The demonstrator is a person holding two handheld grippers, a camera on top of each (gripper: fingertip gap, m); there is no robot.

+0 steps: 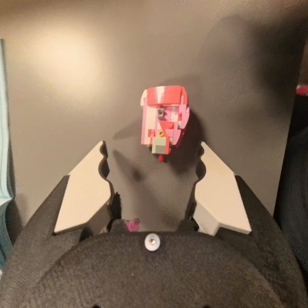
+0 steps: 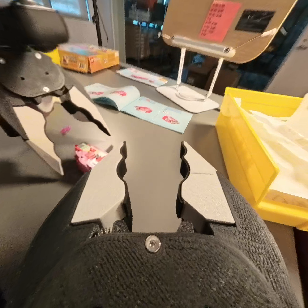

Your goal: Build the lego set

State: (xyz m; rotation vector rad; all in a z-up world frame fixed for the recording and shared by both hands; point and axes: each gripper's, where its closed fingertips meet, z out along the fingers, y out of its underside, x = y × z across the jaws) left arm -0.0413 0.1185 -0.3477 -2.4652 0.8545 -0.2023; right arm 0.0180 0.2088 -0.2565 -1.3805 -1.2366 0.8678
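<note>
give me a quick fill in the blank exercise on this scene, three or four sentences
1. The left gripper hangs over a brick model that is mostly red and ____.
2. The jaws of the right gripper stand apart with only bare ____ between them.
3. The bin to the right of the right gripper is ____ in colour.
4. The booklet past the right gripper lies ____ on the table.

Missing words: pink; table; yellow; open

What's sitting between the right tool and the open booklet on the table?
Nothing: the right wrist view shows only bare grey table between the right tool and the open booklet.
</note>
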